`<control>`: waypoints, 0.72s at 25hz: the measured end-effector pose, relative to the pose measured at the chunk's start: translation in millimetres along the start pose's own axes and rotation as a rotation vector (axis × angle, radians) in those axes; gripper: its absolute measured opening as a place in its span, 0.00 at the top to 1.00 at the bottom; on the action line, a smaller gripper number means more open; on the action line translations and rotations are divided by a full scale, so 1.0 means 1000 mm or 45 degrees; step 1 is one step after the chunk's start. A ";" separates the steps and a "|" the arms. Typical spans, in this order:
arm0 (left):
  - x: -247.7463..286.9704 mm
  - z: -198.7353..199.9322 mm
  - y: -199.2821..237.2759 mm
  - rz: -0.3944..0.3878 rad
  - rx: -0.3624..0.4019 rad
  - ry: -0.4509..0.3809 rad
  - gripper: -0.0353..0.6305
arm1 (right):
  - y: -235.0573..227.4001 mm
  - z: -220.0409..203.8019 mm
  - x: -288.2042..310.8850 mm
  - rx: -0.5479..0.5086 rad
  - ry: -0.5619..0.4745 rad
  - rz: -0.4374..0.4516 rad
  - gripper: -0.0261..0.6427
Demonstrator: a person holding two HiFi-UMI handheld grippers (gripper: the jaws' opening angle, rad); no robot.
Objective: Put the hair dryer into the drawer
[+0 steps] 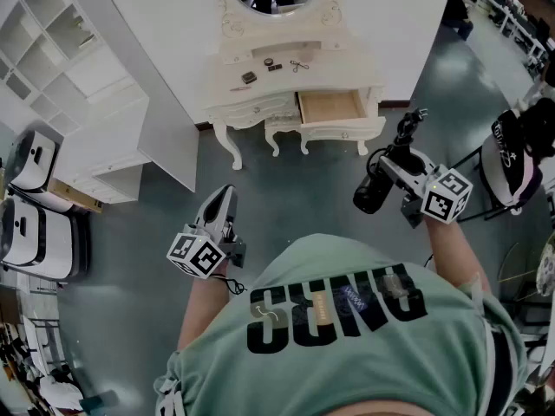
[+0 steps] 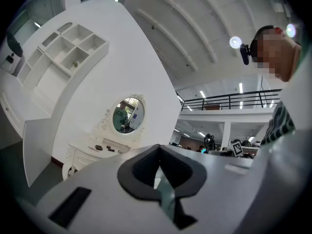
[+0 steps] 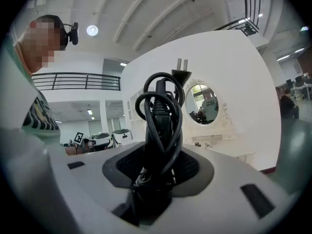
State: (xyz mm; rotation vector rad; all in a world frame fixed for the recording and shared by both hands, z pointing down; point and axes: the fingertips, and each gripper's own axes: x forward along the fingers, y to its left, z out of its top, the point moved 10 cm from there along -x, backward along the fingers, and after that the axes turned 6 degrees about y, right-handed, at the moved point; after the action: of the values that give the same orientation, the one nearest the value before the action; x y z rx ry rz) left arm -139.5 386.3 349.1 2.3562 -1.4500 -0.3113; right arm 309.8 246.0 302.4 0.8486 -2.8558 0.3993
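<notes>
Fingers of the right gripper clench the hair dryer, its cord coiled to fit, well short of the open drawer at the right front edge of the bench; the left gripper is closed on nothing.

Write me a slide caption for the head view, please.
Right gripper holds the hair dryer, the open drawer ahead; left gripper shut and empty.
</notes>
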 end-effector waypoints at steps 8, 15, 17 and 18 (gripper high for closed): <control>0.012 -0.001 -0.009 -0.004 0.008 0.000 0.94 | -0.010 0.001 -0.005 -0.004 -0.012 0.015 0.73; 0.034 -0.005 -0.024 0.008 0.011 0.005 0.94 | -0.033 0.003 -0.017 -0.004 -0.005 0.034 0.73; 0.040 -0.006 -0.031 0.007 0.021 0.007 0.94 | -0.038 0.005 -0.024 -0.011 -0.005 0.048 0.73; 0.043 -0.006 -0.036 0.006 0.024 0.007 0.94 | -0.040 0.006 -0.029 -0.016 -0.008 0.053 0.73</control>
State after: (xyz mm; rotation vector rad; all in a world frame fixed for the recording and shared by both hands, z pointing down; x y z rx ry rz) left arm -88.2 364.0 339.9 2.3661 -1.4622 -0.2912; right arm 355.6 227.5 299.5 0.7908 -2.8824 0.3833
